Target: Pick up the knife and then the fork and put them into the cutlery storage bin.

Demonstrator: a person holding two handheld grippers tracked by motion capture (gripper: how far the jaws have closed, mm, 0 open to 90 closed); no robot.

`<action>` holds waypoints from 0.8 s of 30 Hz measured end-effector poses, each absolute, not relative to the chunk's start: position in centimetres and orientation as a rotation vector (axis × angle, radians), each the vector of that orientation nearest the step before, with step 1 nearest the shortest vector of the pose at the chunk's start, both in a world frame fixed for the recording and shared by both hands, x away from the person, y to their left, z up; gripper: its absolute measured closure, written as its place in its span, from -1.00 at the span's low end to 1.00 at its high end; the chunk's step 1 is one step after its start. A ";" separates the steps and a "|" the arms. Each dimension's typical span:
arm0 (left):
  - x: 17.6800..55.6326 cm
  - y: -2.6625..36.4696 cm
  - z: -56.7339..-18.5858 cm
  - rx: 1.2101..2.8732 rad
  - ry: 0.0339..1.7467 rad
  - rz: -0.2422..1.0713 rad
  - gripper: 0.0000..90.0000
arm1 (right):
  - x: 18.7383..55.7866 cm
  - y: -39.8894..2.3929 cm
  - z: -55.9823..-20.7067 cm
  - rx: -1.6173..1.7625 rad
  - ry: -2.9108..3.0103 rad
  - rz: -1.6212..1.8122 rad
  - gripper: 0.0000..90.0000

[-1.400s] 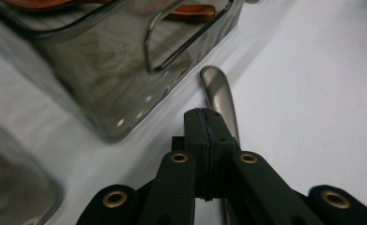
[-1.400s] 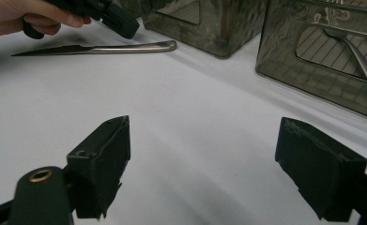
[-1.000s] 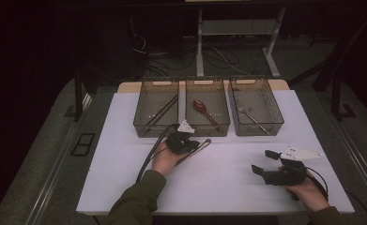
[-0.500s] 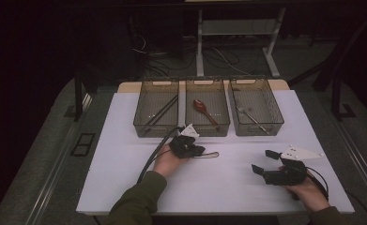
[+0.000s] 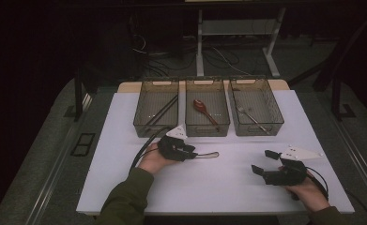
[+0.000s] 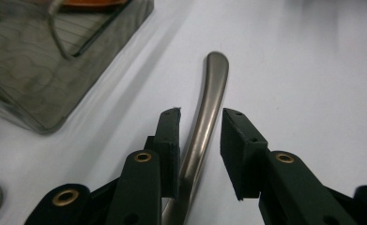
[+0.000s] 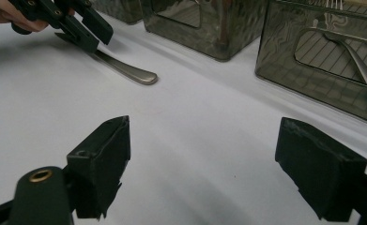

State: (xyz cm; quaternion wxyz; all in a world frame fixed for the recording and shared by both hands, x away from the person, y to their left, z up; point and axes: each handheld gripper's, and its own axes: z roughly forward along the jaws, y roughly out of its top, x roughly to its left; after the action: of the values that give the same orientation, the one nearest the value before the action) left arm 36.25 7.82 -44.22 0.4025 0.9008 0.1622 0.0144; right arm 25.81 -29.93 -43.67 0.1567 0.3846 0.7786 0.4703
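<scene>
Steel utensil handle (image 5: 208,155) lies flat on the white table (image 5: 125,187) below the middle bin (image 5: 207,126), at the left gripper (image 5: 192,153). Left gripper view: jaws just opening, handle (image 6: 204,117) between, pads off it. Right gripper view: right gripper (image 7: 204,164) wide open, empty.

Dim, dark surroundings; soft shadows, close views slightly blurred.

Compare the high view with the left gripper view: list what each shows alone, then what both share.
High view alone: three bins in a row, the right gripper standing open, both hands. Left gripper view alone: the gap between the right-hand pad and the metal handle, lying on the table; the left gripper has just been opening. Both: handle and table.
</scene>
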 end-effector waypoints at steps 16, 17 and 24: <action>36.3 8.0 -45.1 2.311 0.373 0.031 0.68 | 25.8 -29.9 -43.7 1.092 2.235 1.342 -0.61; 36.3 8.0 -45.1 2.313 0.360 0.028 0.70 | 25.8 -29.9 -43.7 1.095 2.241 1.337 -0.61; 36.1 7.8 -45.1 2.316 0.365 0.021 0.76 | 25.9 -29.9 -43.6 1.104 2.259 1.343 -0.64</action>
State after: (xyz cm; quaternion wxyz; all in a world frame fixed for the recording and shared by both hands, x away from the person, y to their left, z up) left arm 36.09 7.81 -45.07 0.3881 0.9103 0.1437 0.0083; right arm 25.89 -29.86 -43.61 0.1448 0.3831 0.7842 0.4662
